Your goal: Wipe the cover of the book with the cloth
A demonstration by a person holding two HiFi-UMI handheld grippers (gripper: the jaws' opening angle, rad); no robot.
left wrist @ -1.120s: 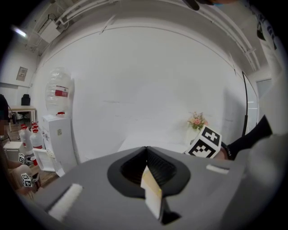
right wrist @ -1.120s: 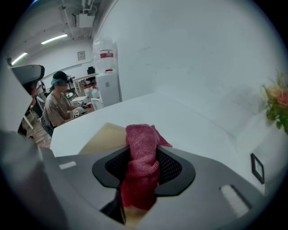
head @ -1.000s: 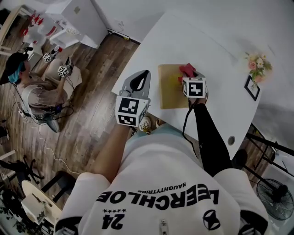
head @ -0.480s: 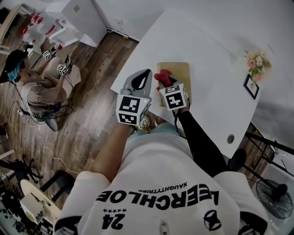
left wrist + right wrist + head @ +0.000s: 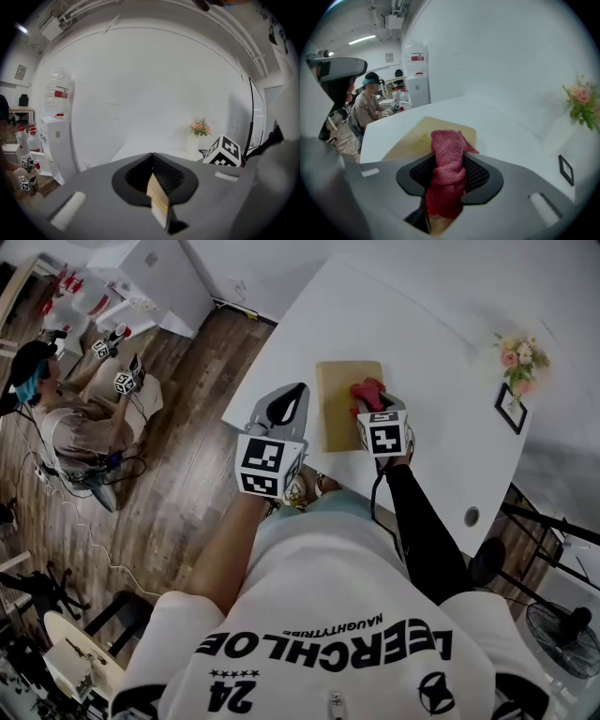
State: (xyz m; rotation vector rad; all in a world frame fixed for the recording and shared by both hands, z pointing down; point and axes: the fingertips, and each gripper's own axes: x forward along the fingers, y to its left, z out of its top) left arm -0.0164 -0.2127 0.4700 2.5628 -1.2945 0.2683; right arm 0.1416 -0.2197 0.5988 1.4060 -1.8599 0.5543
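Observation:
A tan book (image 5: 337, 413) lies flat near the front edge of the white table (image 5: 422, 324). My right gripper (image 5: 375, 405) is shut on a red cloth (image 5: 367, 391), which rests on the right half of the cover. In the right gripper view the cloth (image 5: 447, 165) is bunched between the jaws of the right gripper (image 5: 449, 157), with the book (image 5: 417, 138) beyond it. My left gripper (image 5: 296, 390) hangs off the table's left edge, shut and holding nothing. In the left gripper view the left gripper (image 5: 153, 158) shows its jaws meeting in a point.
A small vase of pink flowers (image 5: 518, 357) and a little dark picture frame (image 5: 511, 413) stand at the table's right end. A seated person (image 5: 66, 423) with other grippers is on the wooden floor at the left, beside a white water dispenser (image 5: 155, 273).
My right gripper carried the cloth left across the cover, then back toward the cover's right half. The left gripper stayed where it was.

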